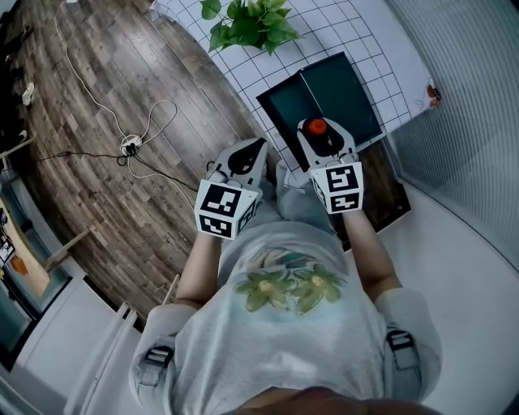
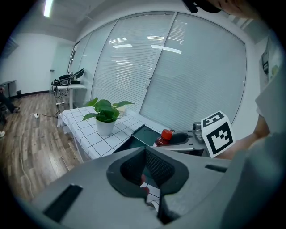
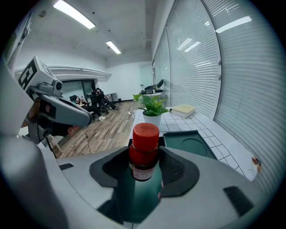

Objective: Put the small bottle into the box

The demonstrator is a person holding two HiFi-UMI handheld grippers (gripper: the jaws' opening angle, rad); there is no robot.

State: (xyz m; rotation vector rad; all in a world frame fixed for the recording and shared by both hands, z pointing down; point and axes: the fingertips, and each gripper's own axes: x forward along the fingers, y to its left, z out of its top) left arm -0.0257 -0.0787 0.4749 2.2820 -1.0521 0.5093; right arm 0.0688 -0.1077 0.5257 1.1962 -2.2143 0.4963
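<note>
The small bottle (image 1: 316, 127), dark with a red cap, stands upright between the jaws of my right gripper (image 1: 319, 136), which is shut on it. In the right gripper view the bottle (image 3: 144, 152) fills the middle, over the dark green box (image 3: 190, 144) that lies open on the white gridded table (image 1: 361, 36). The box (image 1: 324, 91) shows two flat halves side by side just beyond the bottle. My left gripper (image 1: 254, 151) hovers beside the right one, off the table's near edge, jaws together and holding nothing. The left gripper view shows the bottle (image 2: 164, 137) from the side.
A potted plant (image 1: 253, 22) stands at the table's far end, beyond the box. A book (image 3: 183, 110) lies by the window blinds. Cables and a socket (image 1: 130, 147) trail over the wooden floor on the left. A dark brown board (image 1: 391, 198) lies under my right forearm.
</note>
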